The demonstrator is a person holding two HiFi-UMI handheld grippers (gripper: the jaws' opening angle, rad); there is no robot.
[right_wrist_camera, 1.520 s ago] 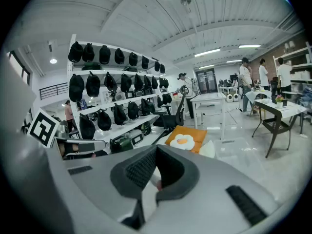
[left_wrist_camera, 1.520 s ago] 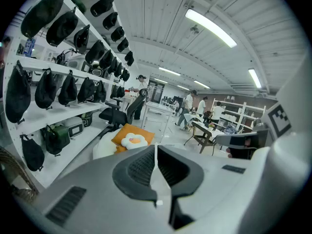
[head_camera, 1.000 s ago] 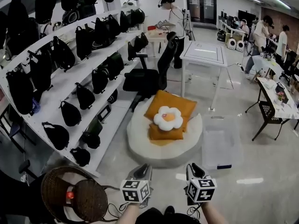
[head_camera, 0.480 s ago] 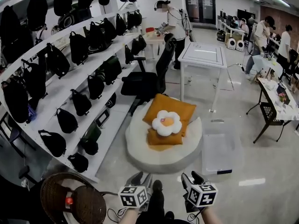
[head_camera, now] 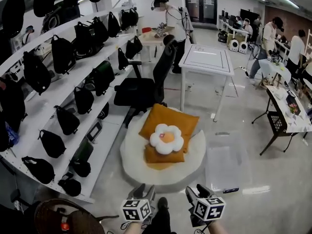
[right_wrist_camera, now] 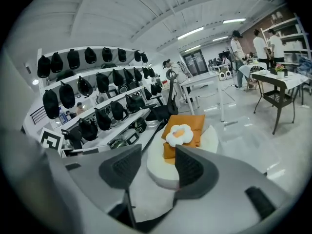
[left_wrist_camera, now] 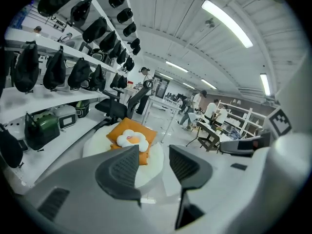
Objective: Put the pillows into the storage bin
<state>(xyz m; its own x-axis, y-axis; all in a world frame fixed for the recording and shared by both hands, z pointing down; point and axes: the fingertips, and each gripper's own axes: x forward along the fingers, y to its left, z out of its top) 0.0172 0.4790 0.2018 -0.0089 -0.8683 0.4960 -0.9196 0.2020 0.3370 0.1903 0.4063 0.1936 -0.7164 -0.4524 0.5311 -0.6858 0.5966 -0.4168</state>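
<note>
On the floor ahead, in the head view, the pillows [head_camera: 166, 138] lay stacked on a round white cushion [head_camera: 141, 165], a flower-shaped one on top of two orange ones. The clear bin [head_camera: 224, 162] stood empty just right of the cushion, so no pillow was in it yet. Both grippers sat near the lower edge, well short of the stack.

The stack itself looked like the main risk. A pinch on the flower pillow alone might drag the orange ones askew, and soft, bulky fabric could slip out of a shallow bite. The bin, being clear, might also be easy to knock on the way over.

The left gripper [head_camera: 141, 193] and right gripper [head_camera: 197, 195] were held side by side with their marker cubes up, both pointing forward and somewhat down towards the cushion.

In the left gripper view, the left gripper [left_wrist_camera: 155, 155] had its jaws wide, just having been opening, with nothing between them. The pillows [left_wrist_camera: 129, 138] showed far beyond the gap, a little to its left.

In the right gripper view, the right gripper [right_wrist_camera: 158, 155] likewise had its jaws apart and empty, just having been opening. The pillows [right_wrist_camera: 178, 134] lay far ahead, just above the gap.
</note>
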